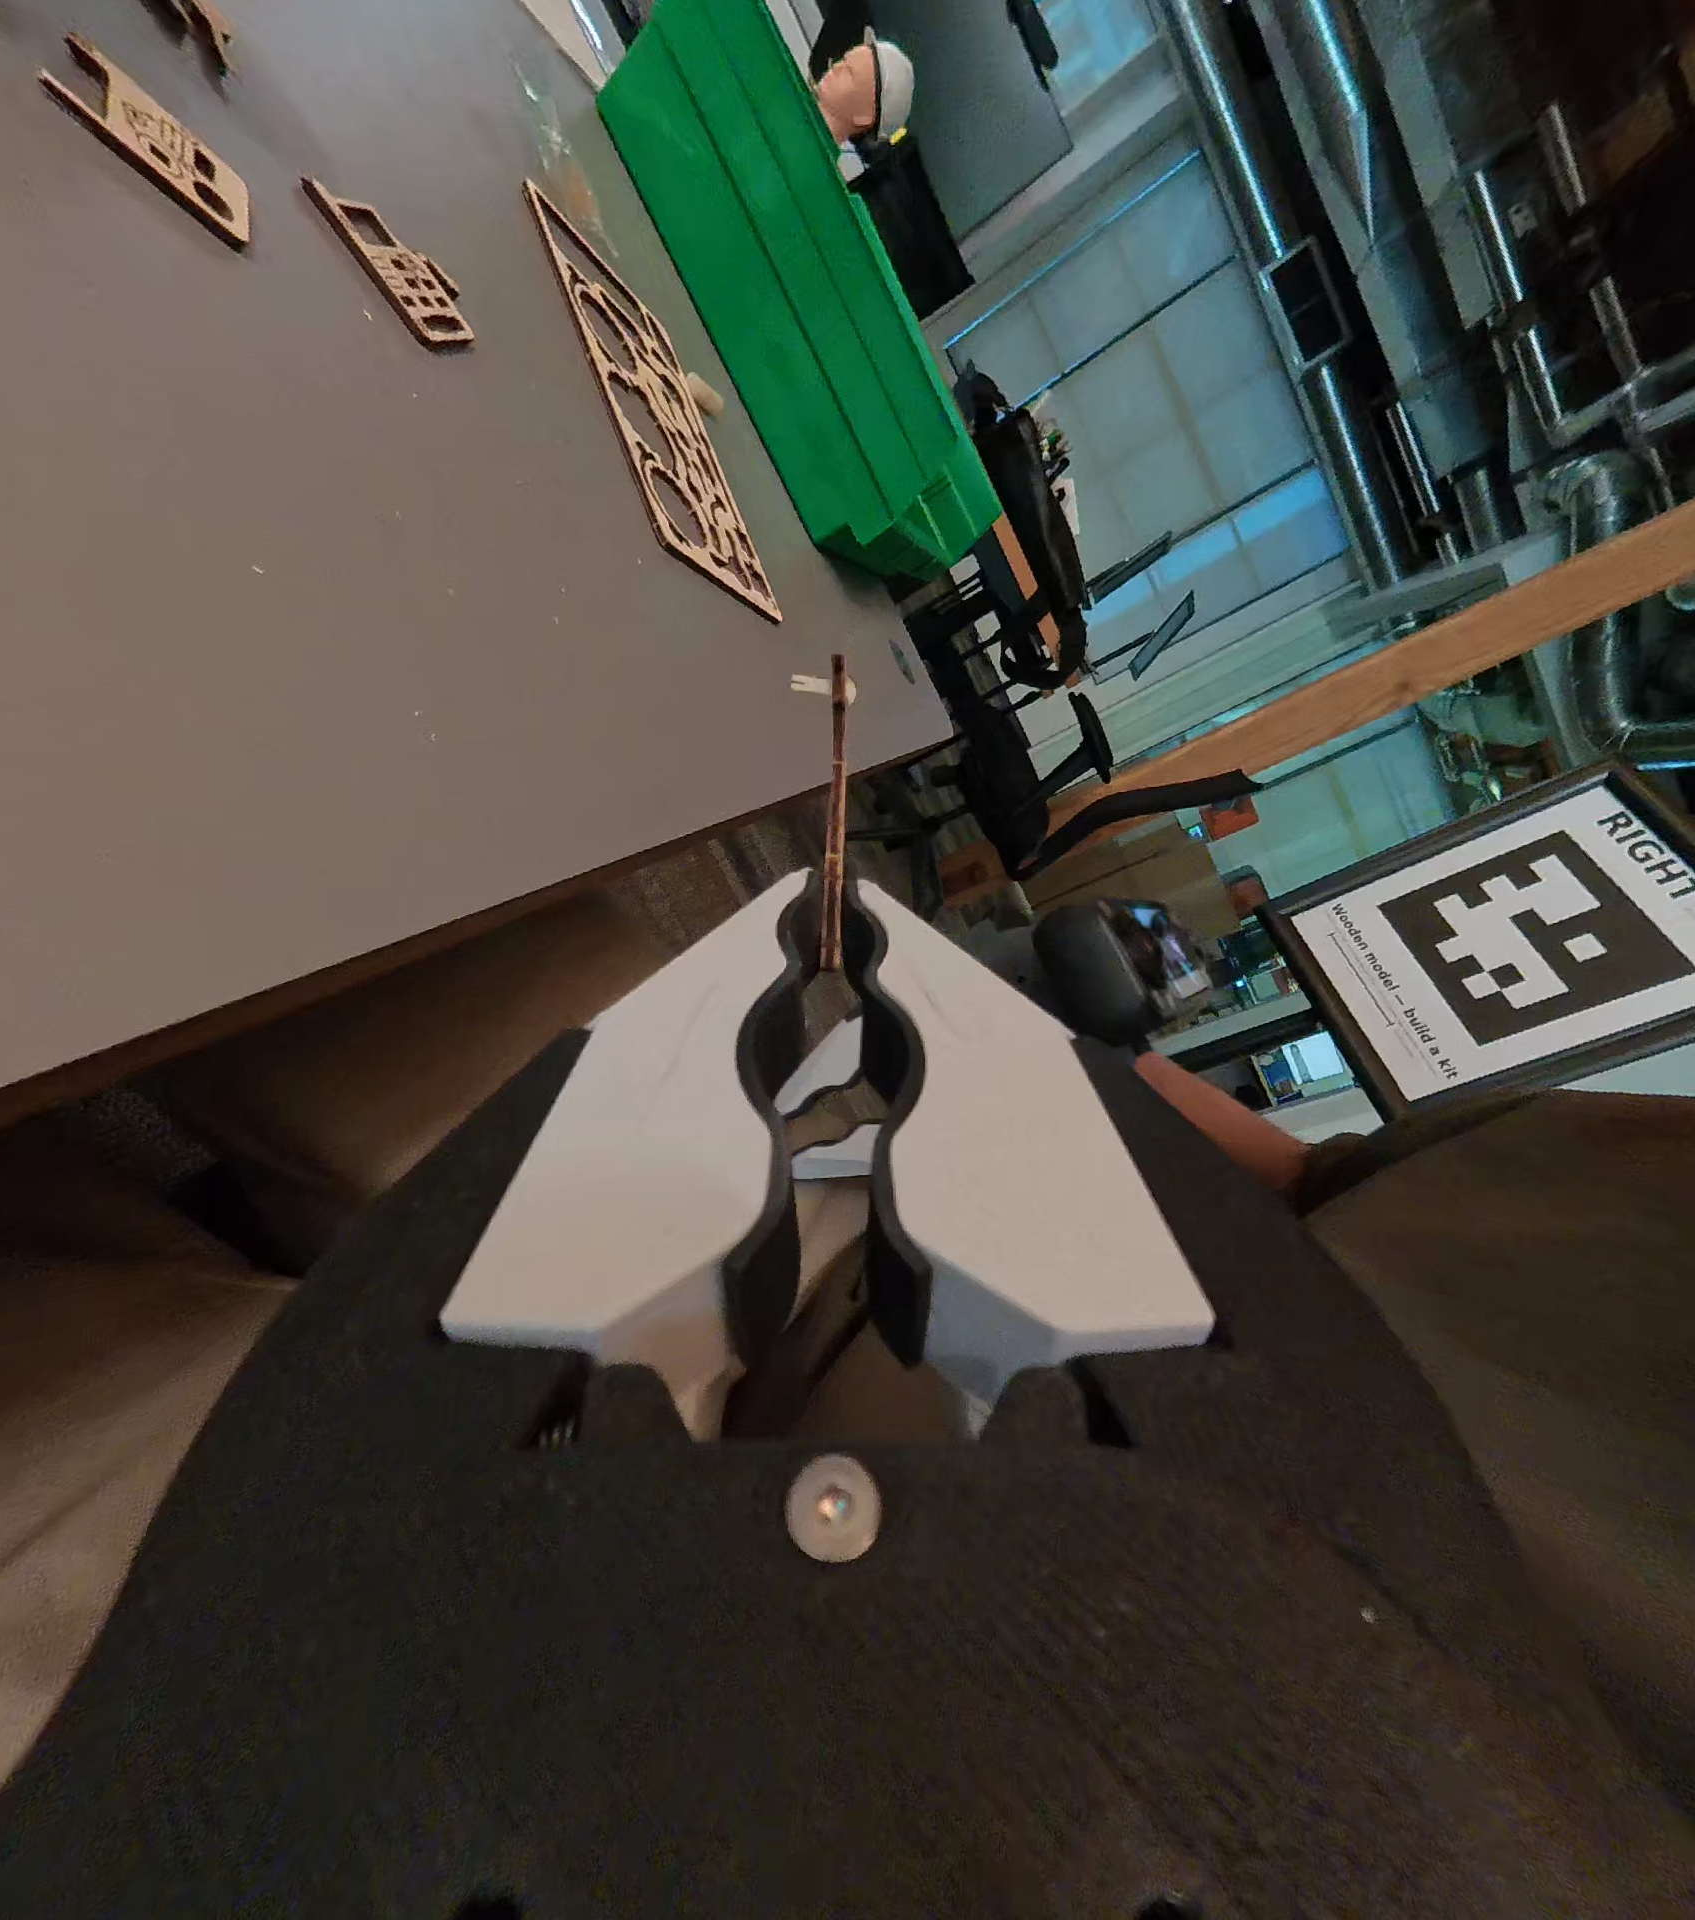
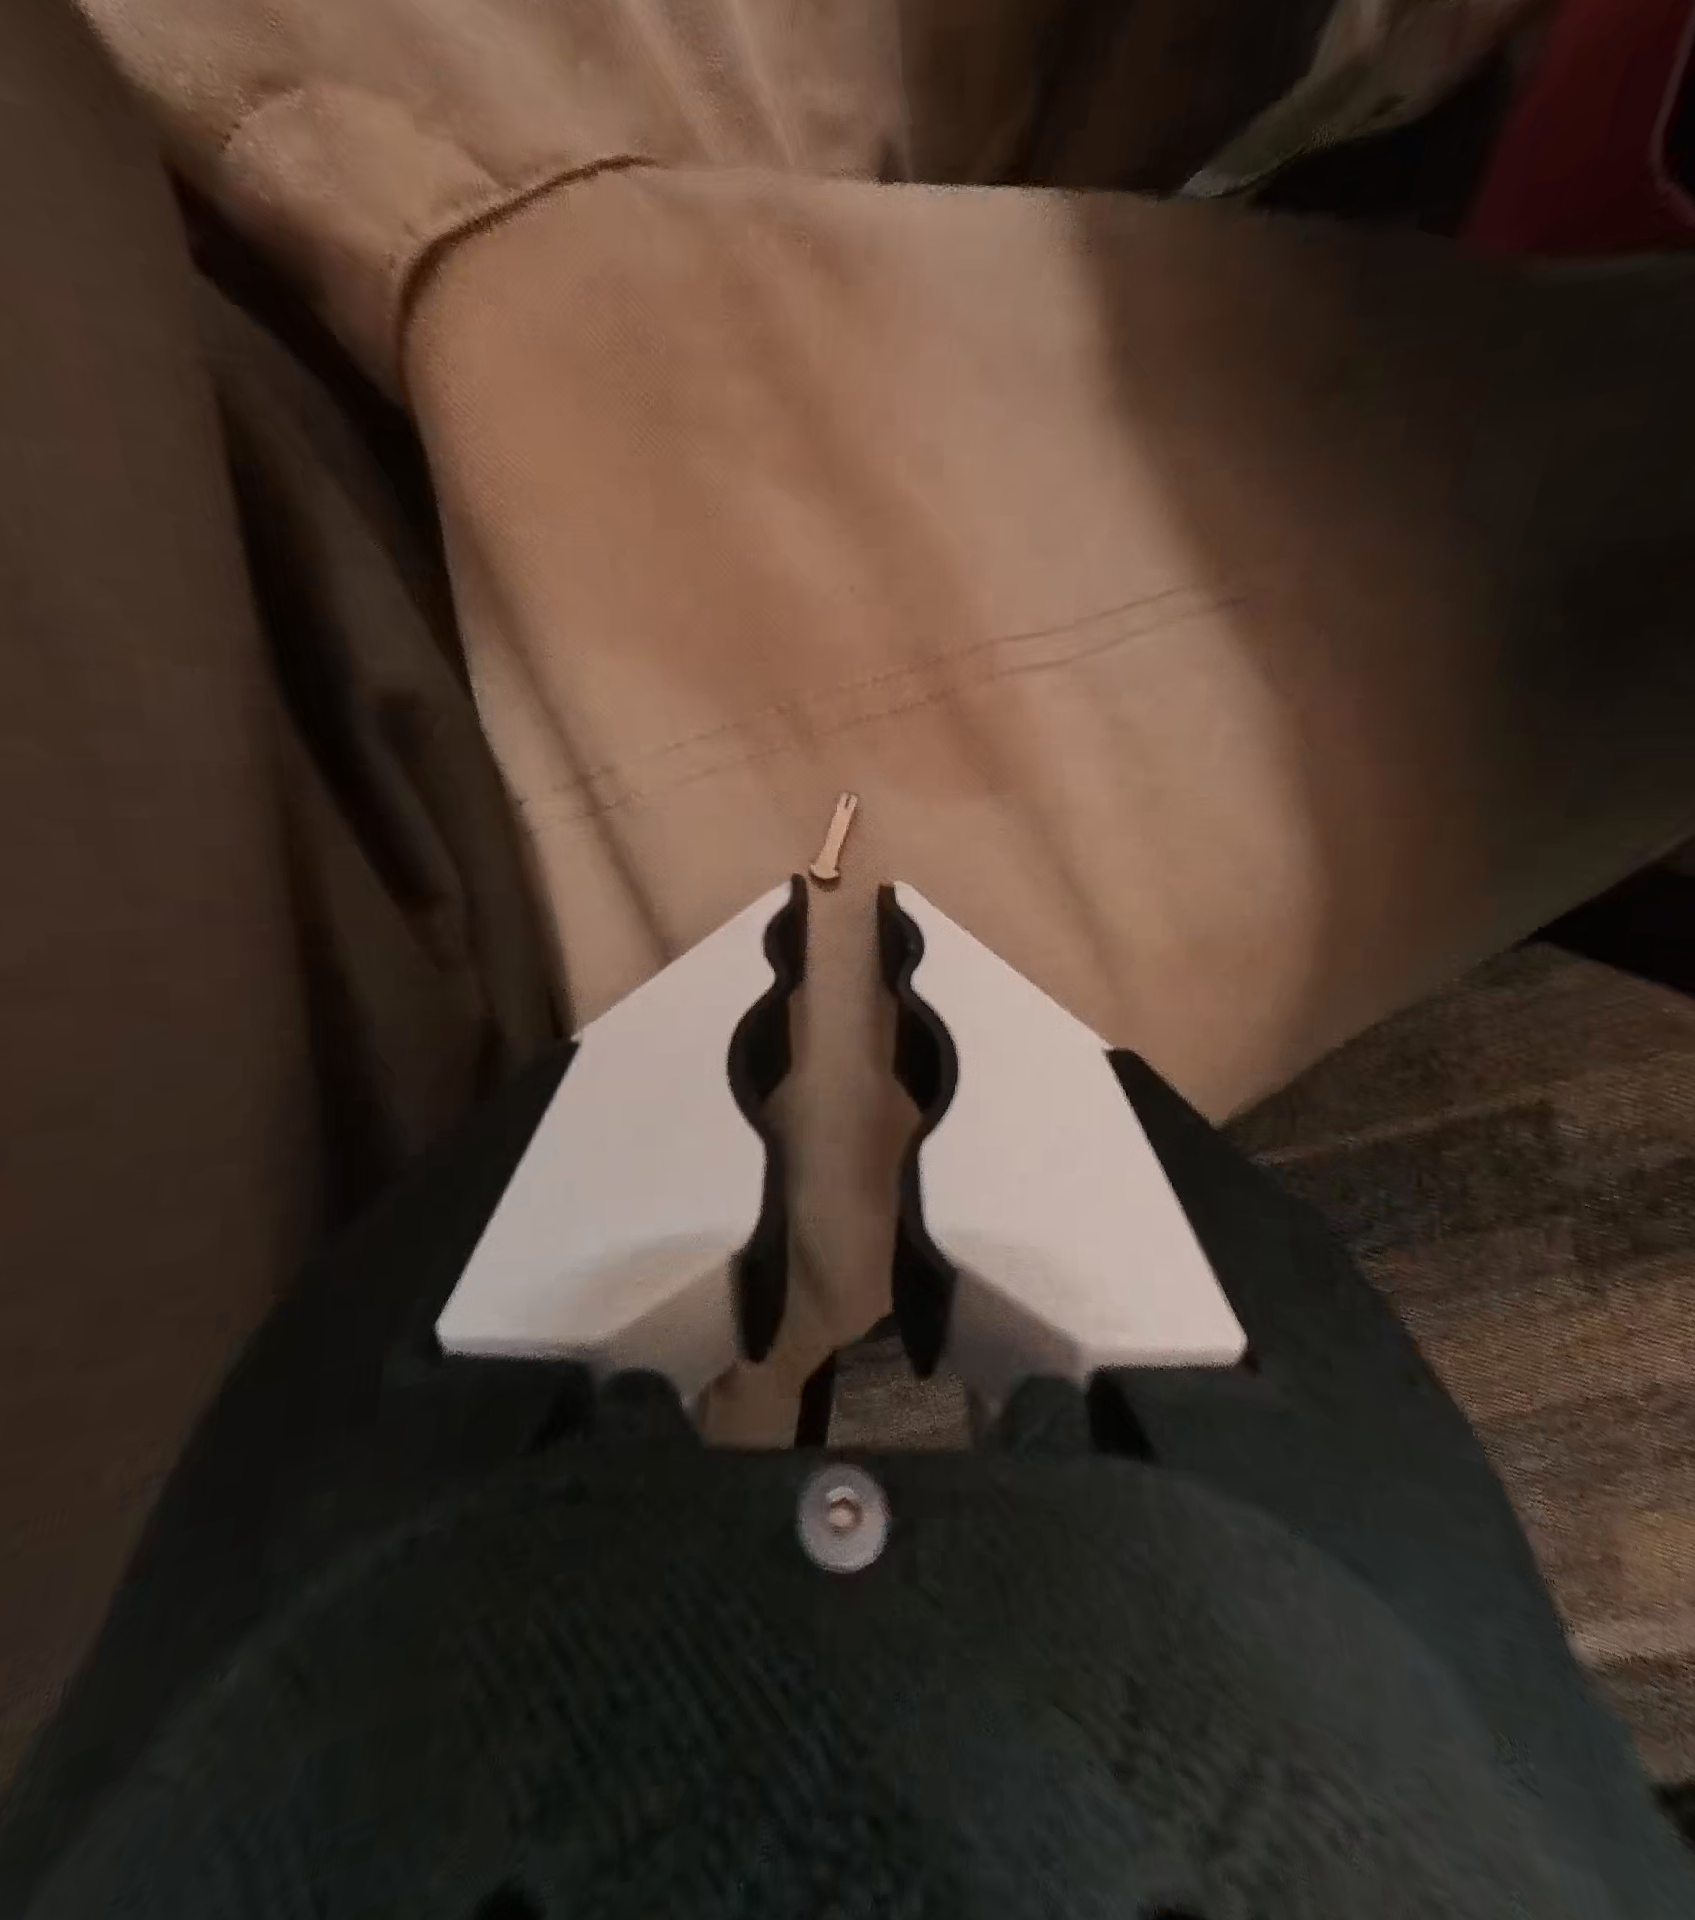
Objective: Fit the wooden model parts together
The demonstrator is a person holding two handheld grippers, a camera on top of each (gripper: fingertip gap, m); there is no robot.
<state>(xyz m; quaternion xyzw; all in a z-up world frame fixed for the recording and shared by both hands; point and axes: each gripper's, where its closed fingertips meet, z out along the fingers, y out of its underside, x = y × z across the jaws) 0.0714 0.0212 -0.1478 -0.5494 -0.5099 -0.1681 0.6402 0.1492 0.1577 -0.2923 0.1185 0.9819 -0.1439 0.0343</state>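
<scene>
Two grippers: my left gripper (image 1: 830, 894) fingers clench a thin wooden part (image 1: 837, 800); my right gripper (image 2: 843, 891) fingers are released near a small wooden pin (image 2: 830, 833) on beige cloth (image 2: 926, 499).

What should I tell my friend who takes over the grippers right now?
Left gripper: shut on a thin wooden part, seen edge-on, held off the table's edge.
Right gripper: open, empty, pointed down at tan trousers, where a tiny wooden pin lies just past its tips.
On the grey table: a punched-out wooden sheet, two flat wooden parts, and a small pale pin near the edge.
Done: one part picked up.
Left: probably grab the pin off the trousers, then join the parts. No joint shows yet.
</scene>
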